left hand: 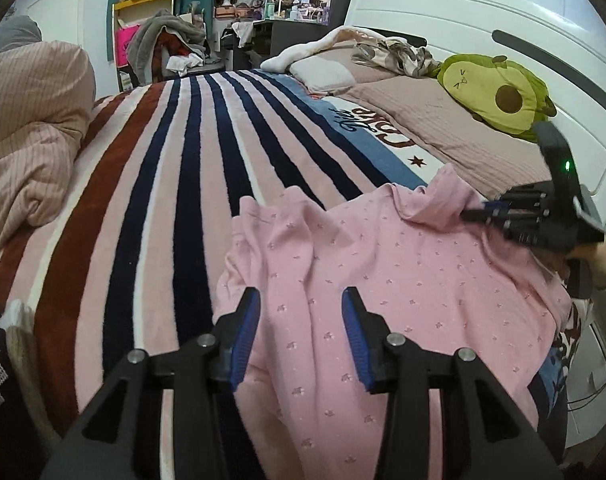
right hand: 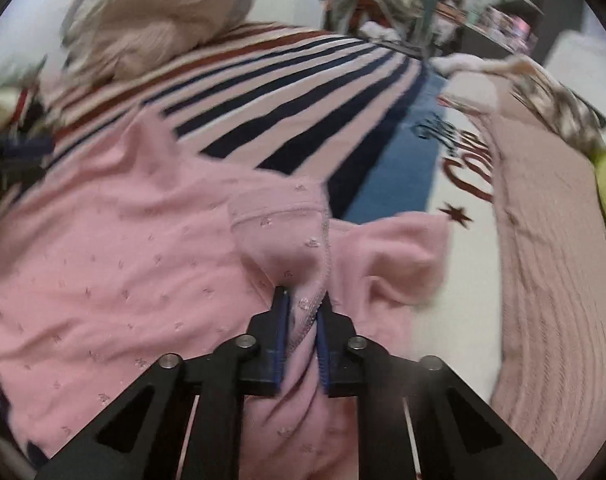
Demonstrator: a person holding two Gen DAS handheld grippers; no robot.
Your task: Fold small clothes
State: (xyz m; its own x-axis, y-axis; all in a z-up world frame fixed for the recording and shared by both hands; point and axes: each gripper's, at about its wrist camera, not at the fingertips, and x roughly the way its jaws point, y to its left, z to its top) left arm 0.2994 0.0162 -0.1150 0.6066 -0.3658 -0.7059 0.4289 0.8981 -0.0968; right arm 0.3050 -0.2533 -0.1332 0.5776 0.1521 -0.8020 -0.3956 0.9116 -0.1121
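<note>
A small pink garment (left hand: 383, 280) with a tiny flower print lies rumpled on the striped blanket (left hand: 175, 184). My left gripper (left hand: 301, 300) is open, its blue-padded jaws standing over the garment's near left part, holding nothing. My right gripper (right hand: 303, 308) is shut on a cuffed end of the pink garment (right hand: 143, 248), which bunches up between the jaws. In the left wrist view the right gripper (left hand: 475, 214) shows at the right edge, pinching the garment's far right corner. The right wrist view is blurred.
A beige quilt (left hand: 27, 132) is heaped at the left. Pink pillows (left hand: 423, 116), a white cloth (left hand: 323, 72) and a green avocado plush (left hand: 499, 92) lie by the white headboard (left hand: 483, 20). Cluttered shelves and a chair with clothes stand beyond the bed.
</note>
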